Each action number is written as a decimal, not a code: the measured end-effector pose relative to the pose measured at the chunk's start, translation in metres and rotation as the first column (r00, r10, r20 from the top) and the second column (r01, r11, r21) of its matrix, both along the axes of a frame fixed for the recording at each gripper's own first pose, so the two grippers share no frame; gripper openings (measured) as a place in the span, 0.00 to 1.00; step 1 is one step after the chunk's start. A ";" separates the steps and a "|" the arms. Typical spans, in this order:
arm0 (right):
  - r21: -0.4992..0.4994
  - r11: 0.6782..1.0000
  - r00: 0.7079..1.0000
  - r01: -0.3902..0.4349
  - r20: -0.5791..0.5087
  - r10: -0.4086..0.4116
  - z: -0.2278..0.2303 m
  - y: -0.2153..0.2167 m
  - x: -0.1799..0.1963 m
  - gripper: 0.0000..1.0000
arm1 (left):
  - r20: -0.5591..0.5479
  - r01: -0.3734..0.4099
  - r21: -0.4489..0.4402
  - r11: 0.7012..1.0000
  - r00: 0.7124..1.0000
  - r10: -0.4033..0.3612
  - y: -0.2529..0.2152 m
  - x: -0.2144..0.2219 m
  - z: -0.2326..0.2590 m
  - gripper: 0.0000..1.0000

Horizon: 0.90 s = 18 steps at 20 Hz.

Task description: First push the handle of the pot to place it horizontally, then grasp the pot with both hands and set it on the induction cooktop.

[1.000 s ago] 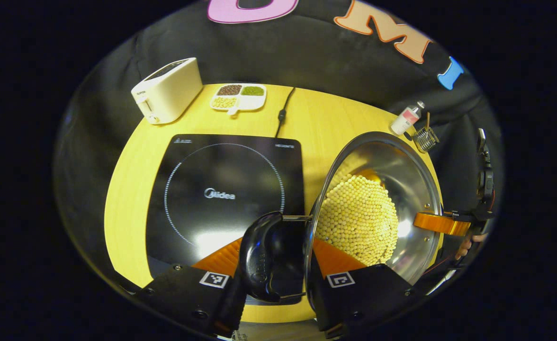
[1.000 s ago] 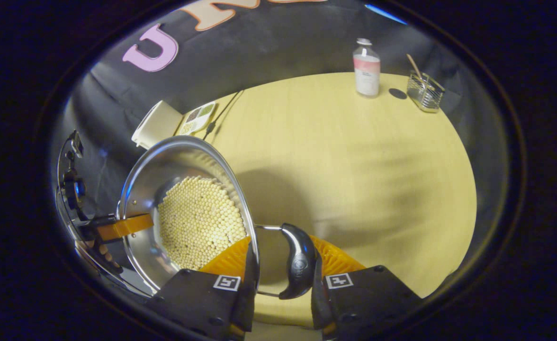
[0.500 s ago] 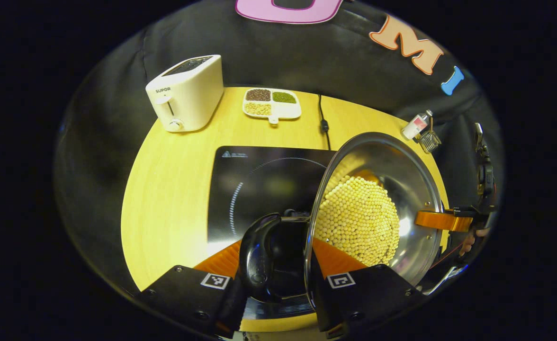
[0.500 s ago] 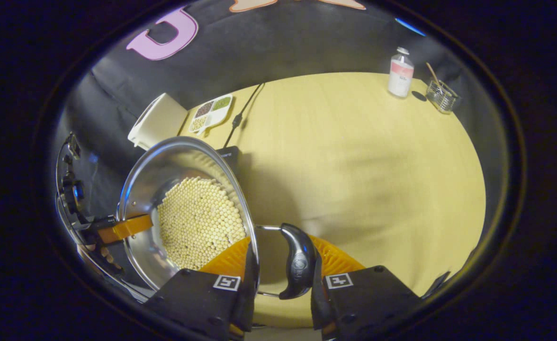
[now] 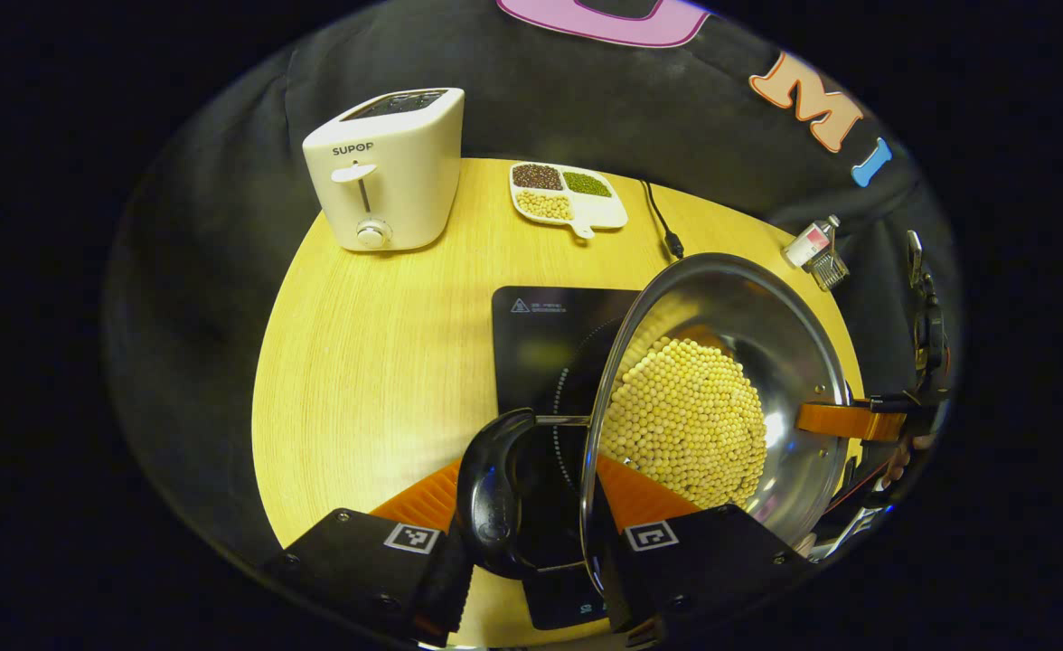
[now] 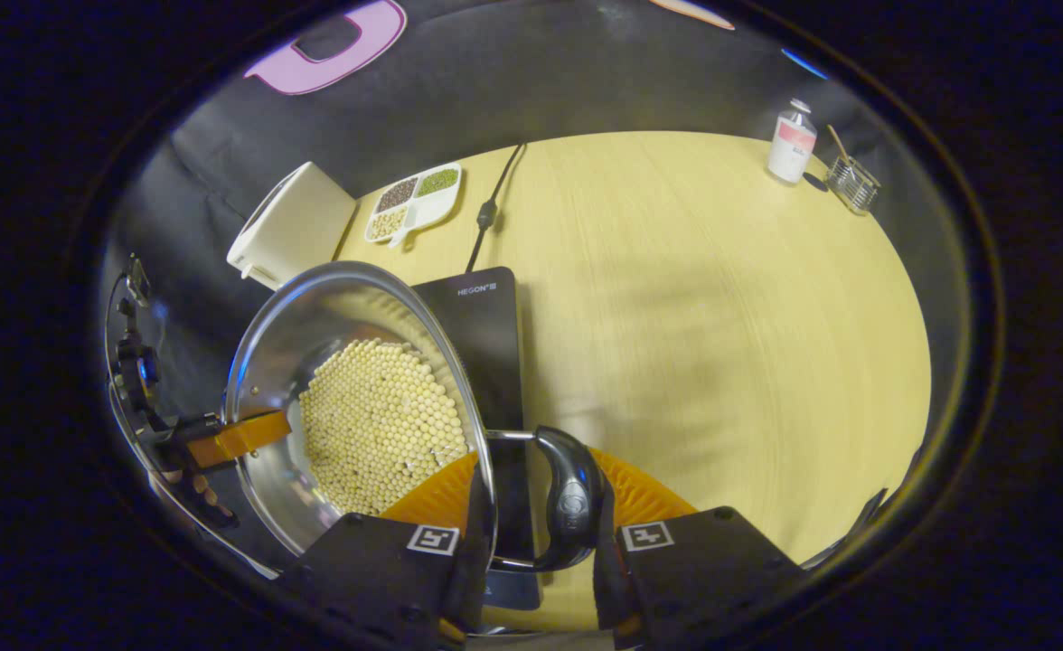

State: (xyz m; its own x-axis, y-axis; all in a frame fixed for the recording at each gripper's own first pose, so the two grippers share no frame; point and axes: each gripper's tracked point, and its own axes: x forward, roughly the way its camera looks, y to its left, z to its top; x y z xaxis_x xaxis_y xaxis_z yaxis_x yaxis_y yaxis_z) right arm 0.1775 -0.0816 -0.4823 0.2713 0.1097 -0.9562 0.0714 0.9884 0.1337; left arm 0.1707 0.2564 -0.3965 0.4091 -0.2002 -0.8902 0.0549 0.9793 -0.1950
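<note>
Pot (image 5: 721,398) is a steel vessel w/ two black side handles; its long axis runs handle to handle, from one gripper across to the other. In the left gripper view the near handle (image 5: 495,493) sits between the left gripper (image 5: 531,520) fingers, w/ the pot's rim just right of it; both fingers close on handle and rim, so the grip is firm. The far side is taken by the right gripper (image 5: 843,422), seen at the opposite rim, w/ part of a hand (image 5: 898,457) behind it. In the right gripper view the right gripper (image 6: 540,515) has its own handle (image 6: 572,497) and the rim clamped between its fingers, and the left gripper (image 6: 238,434) grips the far rim. Pot mouth faces up, toward both cameras. Pot holds pale round beans (image 5: 685,420), packed in a close layer covering the bottom. Pot is over the cooktop (image 5: 540,348), a black glass slab on the table (image 5: 378,316); whether the base touches the glass or is just above it can't be told, as the pot hides the contact. Cooktop cord (image 5: 658,221) runs to the back edge. At the rear, a white toaster (image 5: 391,172) stands upright, beside it a divided dish (image 5: 568,194) w/ dark, green and pale grains in separate compartments. In the right gripper view, at the far corner, a bottle (image 6: 792,143) stands upright, near it a wire basket (image 6: 852,181) w/ a stick leaning in it.
</note>
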 end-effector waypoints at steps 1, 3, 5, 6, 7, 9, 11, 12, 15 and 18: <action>0.000 1.000 1.000 0.003 -0.004 -0.003 0.000 -0.001 0.001 0.43 | 0.003 0.000 0.000 1.000 1.000 0.000 0.003 0.002 -0.002 0.60; -0.006 1.000 1.000 0.005 -0.005 -0.005 0.005 -0.003 0.003 0.51 | -0.004 -0.003 -0.011 1.000 1.000 0.003 0.006 0.002 -0.007 0.60; -0.012 1.000 1.000 0.005 -0.003 -0.005 0.004 -0.001 0.007 0.50 | 0.011 0.000 -0.017 1.000 1.000 0.000 0.006 0.007 -0.006 0.60; -0.010 1.000 1.000 0.010 -0.004 -0.010 0.003 0.000 0.005 0.51 | 0.018 0.010 -0.012 1.000 1.000 -0.010 0.006 0.009 -0.007 0.60; -0.009 1.000 1.000 0.017 -0.002 -0.017 0.002 -0.001 0.006 0.51 | 0.031 0.016 -0.010 1.000 0.999 -0.015 0.007 0.012 -0.007 0.60; -0.013 1.000 1.000 0.022 -0.004 -0.022 0.004 -0.005 0.006 0.52 | 0.049 0.018 -0.010 1.000 0.999 -0.017 0.007 0.016 -0.007 0.62; -0.023 1.000 1.000 0.018 -0.001 -0.018 0.004 -0.005 0.005 0.49 | 0.053 0.009 -0.015 1.000 0.999 -0.008 0.007 0.016 -0.008 0.63; -0.033 0.999 1.000 0.016 0.006 -0.016 0.003 -0.006 0.006 0.59 | 0.049 0.002 -0.015 1.000 0.999 -0.001 0.007 0.014 -0.009 0.64; -0.047 0.998 0.999 0.030 0.044 -0.028 0.011 -0.011 0.009 0.62 | 0.070 -0.021 0.011 1.000 0.997 0.020 0.013 0.013 -0.002 0.75; -0.037 0.999 0.997 0.036 0.069 -0.033 0.023 -0.016 0.009 0.84 | 0.141 -0.024 0.056 0.998 0.990 0.016 0.018 0.016 0.014 0.80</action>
State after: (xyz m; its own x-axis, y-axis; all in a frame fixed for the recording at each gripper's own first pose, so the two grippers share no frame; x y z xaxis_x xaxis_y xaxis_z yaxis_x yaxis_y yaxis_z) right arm 0.1869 -0.0978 -0.4593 0.3391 0.0632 -0.9386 0.0976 0.9900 0.1020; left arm 0.1867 0.2744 -0.3829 0.5347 -0.1405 -0.8333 0.0577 0.9899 -0.1299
